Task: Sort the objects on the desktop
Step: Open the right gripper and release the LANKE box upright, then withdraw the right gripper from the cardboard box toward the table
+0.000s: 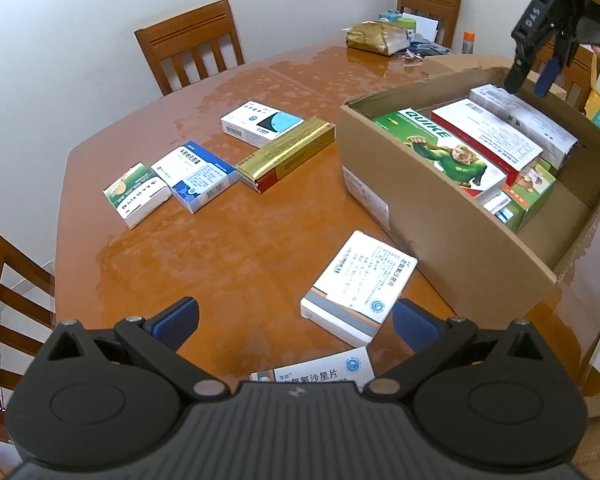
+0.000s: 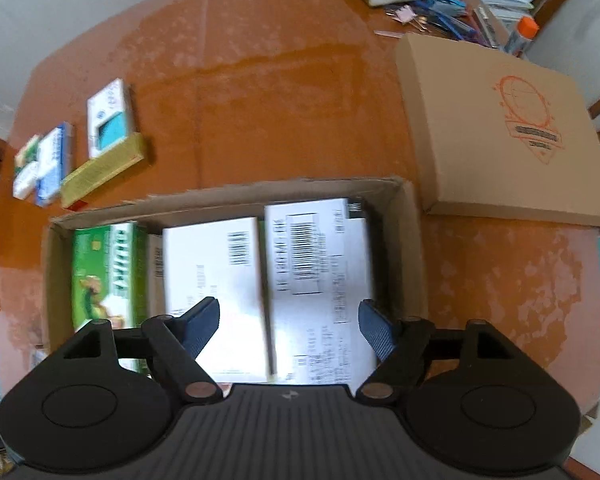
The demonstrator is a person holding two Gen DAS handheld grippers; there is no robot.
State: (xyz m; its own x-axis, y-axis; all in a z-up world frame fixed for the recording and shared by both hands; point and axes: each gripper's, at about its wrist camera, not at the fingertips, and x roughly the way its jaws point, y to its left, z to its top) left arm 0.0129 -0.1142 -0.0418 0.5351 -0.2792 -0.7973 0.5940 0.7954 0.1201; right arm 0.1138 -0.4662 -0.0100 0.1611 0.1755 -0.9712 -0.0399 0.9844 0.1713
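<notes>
On the worktop (image 1: 260,232) four medicine boxes (image 1: 204,160) lay in a row at left, and a white box (image 1: 356,284) lay just ahead of the left claw (image 1: 296,322), which was wide open and empty. At right, the right claw (image 2: 288,320) hovered open and empty over the packed carton (image 1: 452,240). Judging by this, the next move called for closing on the white box.
</notes>
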